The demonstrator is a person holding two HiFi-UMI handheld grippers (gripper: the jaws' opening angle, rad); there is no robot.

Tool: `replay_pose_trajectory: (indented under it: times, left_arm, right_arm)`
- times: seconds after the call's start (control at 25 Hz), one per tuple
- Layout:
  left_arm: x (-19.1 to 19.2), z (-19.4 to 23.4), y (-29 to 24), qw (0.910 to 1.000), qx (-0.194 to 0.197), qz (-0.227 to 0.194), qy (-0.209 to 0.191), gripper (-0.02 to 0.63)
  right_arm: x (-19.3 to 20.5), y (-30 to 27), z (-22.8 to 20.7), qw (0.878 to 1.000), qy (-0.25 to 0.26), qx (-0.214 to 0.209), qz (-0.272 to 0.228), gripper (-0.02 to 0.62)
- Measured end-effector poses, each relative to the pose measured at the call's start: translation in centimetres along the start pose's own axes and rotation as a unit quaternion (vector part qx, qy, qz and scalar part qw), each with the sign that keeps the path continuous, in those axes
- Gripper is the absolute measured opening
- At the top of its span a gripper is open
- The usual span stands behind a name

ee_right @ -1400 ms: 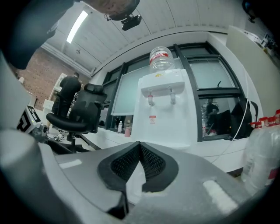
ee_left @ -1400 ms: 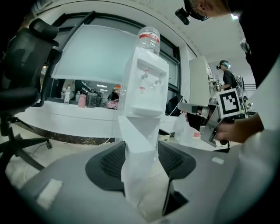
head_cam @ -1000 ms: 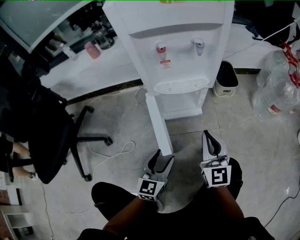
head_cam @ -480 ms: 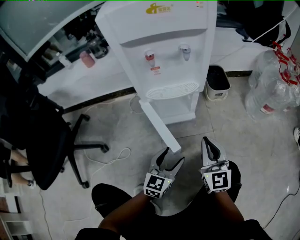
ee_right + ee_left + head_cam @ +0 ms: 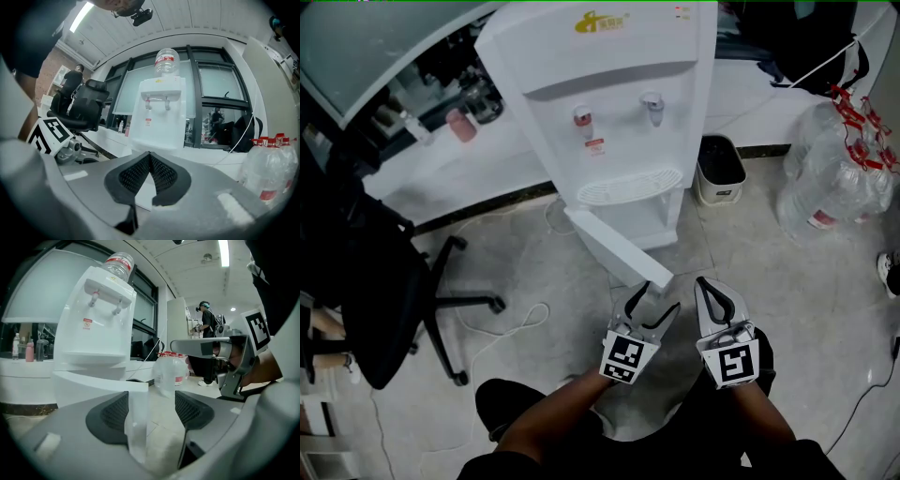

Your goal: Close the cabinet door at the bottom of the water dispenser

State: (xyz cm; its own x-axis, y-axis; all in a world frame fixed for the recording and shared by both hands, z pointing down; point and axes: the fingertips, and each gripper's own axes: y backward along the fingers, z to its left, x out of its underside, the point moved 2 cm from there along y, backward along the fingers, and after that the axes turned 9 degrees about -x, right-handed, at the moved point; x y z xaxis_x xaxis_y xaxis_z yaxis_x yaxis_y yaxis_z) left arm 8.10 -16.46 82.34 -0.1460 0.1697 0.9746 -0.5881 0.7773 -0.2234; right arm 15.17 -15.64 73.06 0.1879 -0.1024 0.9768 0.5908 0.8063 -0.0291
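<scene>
The white water dispenser (image 5: pixel 609 84) stands at the top centre, also seen in the left gripper view (image 5: pixel 93 319). Its bottom cabinet door (image 5: pixel 614 246) hangs open, slanting out toward me. My left gripper (image 5: pixel 654 300) is open, its jaws straddling the door's free edge. From the left gripper view (image 5: pixel 151 397), the door (image 5: pixel 75 390) runs in between the wide-spread pads, close to the left pad (image 5: pixel 110 411). Just right of the door's end, my right gripper (image 5: pixel 705 283) is shut with nothing in it; its pads meet at the tip (image 5: pixel 149 155).
A black office chair (image 5: pixel 366 300) and a loose cable (image 5: pixel 516 323) lie on the floor to the left. A small bin (image 5: pixel 719 169) stands right of the dispenser, with large water bottles (image 5: pixel 834 187) further right. A person (image 5: pixel 206 324) stands in the distance.
The left gripper moved to the right with the door's edge, and the door swung from straight out to a slant. Its jaws spread wider. The right gripper hardly moved.
</scene>
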Motion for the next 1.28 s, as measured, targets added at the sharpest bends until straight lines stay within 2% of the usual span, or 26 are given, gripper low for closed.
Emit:
replay_pose_trajectory:
  times: [0.44,0.72,1.04,1.28]
  left_arm:
    - [-1.7,-0.3,-6.4,0.9988,0.031,-0.037,-0.014,0.328]
    - [-2.5,0.5,-9.9,0.9971,0.038,-0.051,-0.043,0.328]
    - [-3.4,1.6,-13.1,0.9969,0.041,-0.050,-0.045,0.334]
    - [-4.3,3.1,-15.5,0.9977,0.033,-0.046,-0.038,0.333]
  right_arm:
    - [2.5,0.2,-1.4,0.999,-0.017,0.024,0.017,0.003]
    - [3.3,-0.2,-1.9,0.999,0.004,0.008,0.035,0.003]
    - [5.0,-1.1,-2.4,0.999,0.004,0.010,0.048,0.003]
    - [6.7,0.3,-2.5,0.998,-0.009,0.032,0.047,0.003]
